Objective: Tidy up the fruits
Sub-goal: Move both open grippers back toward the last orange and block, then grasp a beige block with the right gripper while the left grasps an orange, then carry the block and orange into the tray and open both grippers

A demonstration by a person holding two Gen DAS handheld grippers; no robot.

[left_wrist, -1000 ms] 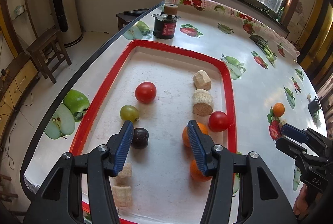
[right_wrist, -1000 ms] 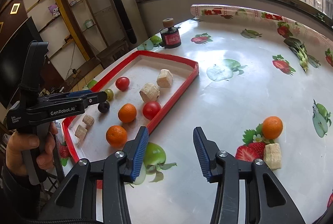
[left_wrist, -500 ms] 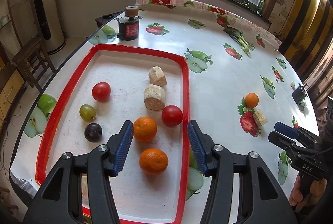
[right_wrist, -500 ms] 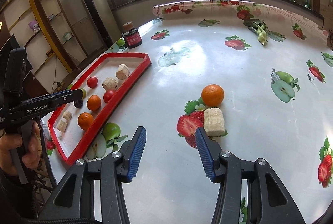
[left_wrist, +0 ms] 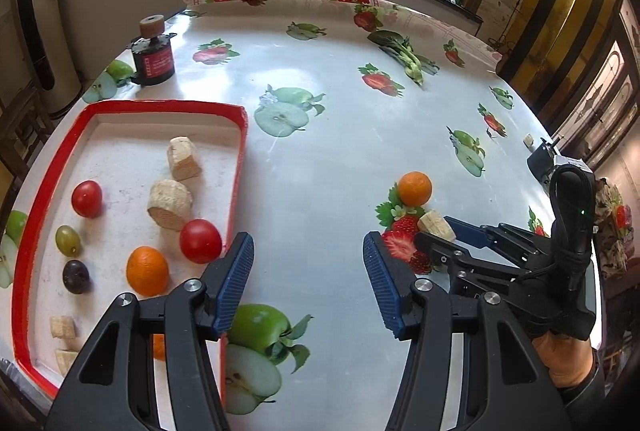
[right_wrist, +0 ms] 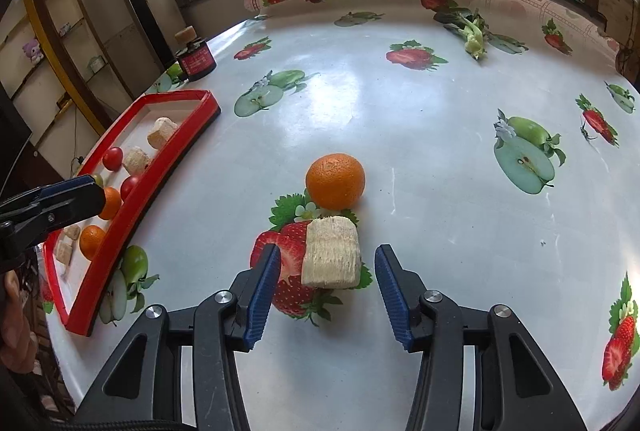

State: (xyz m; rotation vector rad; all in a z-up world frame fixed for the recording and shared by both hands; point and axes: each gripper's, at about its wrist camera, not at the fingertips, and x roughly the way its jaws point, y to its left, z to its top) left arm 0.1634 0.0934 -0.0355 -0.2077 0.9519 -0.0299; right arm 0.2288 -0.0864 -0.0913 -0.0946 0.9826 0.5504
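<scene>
Right claw (right_wrist: 325,289) has closed in on the beige chunk (right_wrist: 331,258), which I now see between its wide-open fingers, untouched. Chunk sits on the desk (right_wrist: 400,119), touching the orange (right_wrist: 335,181). Left claw (left_wrist: 308,285) is wide too, empty, beside the red tray (left_wrist: 236,167).

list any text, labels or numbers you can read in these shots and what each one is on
No text can be read for certain in either view.
Red label on the small black jar: it carries pale print, too small and blurred to read.
Left gripper and right gripper: no marking shows on the visible parts.
Tablecloth: only printed fruit pictures, no words.
</scene>
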